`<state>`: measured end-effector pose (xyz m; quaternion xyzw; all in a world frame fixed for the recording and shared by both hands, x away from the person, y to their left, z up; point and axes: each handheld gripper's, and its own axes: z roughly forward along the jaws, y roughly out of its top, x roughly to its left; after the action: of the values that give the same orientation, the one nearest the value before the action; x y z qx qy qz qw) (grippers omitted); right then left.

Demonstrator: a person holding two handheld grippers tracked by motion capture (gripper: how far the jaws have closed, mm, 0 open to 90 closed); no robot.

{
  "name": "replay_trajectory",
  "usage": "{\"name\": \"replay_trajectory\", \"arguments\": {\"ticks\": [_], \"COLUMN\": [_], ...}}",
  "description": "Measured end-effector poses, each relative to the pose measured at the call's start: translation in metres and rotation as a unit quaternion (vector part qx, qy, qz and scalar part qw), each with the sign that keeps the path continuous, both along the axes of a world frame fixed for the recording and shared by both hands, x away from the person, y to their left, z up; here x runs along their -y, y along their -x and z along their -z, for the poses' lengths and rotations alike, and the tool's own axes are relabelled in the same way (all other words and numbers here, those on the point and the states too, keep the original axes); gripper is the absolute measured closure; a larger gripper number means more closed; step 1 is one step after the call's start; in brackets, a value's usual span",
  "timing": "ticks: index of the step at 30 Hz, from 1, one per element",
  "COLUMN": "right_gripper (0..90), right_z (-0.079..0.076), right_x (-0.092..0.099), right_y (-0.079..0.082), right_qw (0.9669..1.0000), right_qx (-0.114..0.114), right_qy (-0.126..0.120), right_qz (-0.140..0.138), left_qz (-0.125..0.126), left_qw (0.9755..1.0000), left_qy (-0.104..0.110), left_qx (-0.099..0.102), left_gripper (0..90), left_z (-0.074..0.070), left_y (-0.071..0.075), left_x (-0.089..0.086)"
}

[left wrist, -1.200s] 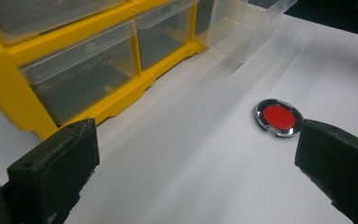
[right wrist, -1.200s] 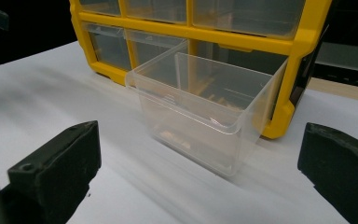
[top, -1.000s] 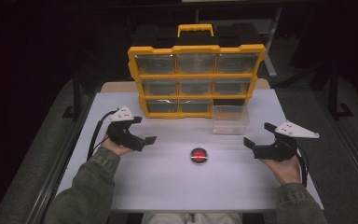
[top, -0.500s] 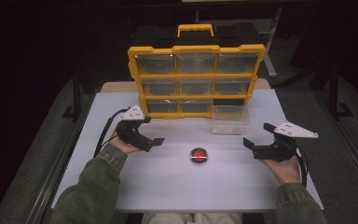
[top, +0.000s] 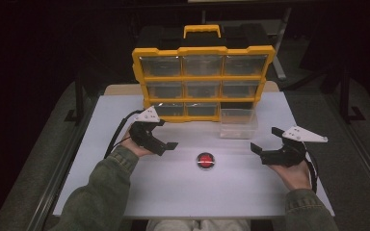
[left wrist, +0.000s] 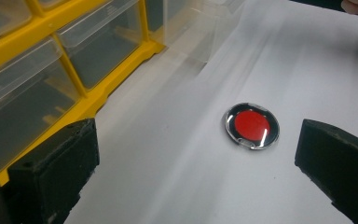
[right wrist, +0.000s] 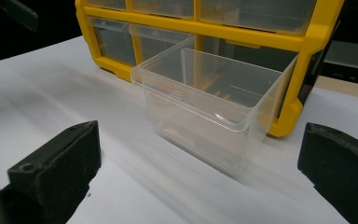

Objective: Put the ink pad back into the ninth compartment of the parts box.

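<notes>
A yellow organizer (top: 202, 77) with clear drawers stands upright at the back of the white table (top: 173, 192). One clear drawer (top: 238, 124) sits out on the table in front of its lower right slot. A small round red disc (top: 205, 160) with a shiny rim lies mid-table. My left gripper (top: 166, 135) is open, left of the disc, jaws pointing at it; in the left gripper view the disc (left wrist: 251, 126) lies ahead between the wide jaws of that gripper (left wrist: 198, 163). My right gripper (top: 264, 139) is open, right of the disc, and in its own view (right wrist: 198, 168) faces the empty clear drawer (right wrist: 214, 107).
The organizer (left wrist: 88, 100) is close on the left of the left gripper view. A yellow carry handle (top: 201, 30) tops the organizer. In the right gripper view the organizer (right wrist: 205, 28) stands right behind the drawer. Dark floor and metal frame legs surround the table.
My left gripper has moved right and slightly forward, closer to the red disc and the organizer. The right gripper, the disc and the drawer have stayed put.
</notes>
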<state>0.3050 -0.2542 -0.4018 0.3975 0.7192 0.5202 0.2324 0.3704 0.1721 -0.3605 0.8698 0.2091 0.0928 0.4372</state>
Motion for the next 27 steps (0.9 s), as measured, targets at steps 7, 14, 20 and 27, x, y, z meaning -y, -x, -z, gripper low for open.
{"name": "replay_trajectory", "arguments": {"ticks": [7,14,20,27], "right_gripper": [0.0,0.0,0.0,0.0], "right_z": [0.000,0.000,0.000,0.001], "right_x": [0.000,0.000,-0.001,-0.001], "right_y": [0.000,0.000,0.000,-0.001], "right_qw": [1.0000,1.0000,1.0000,1.0000], "right_qx": [-0.001,-0.002,-0.003,-0.005], "right_qy": [0.000,0.000,0.000,0.002], "right_qz": [-0.001,-0.003,-0.003,-0.005], "left_qz": [0.014,0.027,0.037,0.055], "left_qw": [0.9998,0.9995,0.9991,0.9983], "left_qy": [-0.009,-0.015,-0.022,-0.017], "left_qx": [-0.004,-0.003,-0.006,-0.010], "left_gripper": [0.0,0.0,0.0,0.0], "left_z": [0.001,0.001,0.003,0.003], "left_y": [-0.002,-0.004,-0.005,-0.005], "left_x": [0.012,0.019,0.028,0.038]}}
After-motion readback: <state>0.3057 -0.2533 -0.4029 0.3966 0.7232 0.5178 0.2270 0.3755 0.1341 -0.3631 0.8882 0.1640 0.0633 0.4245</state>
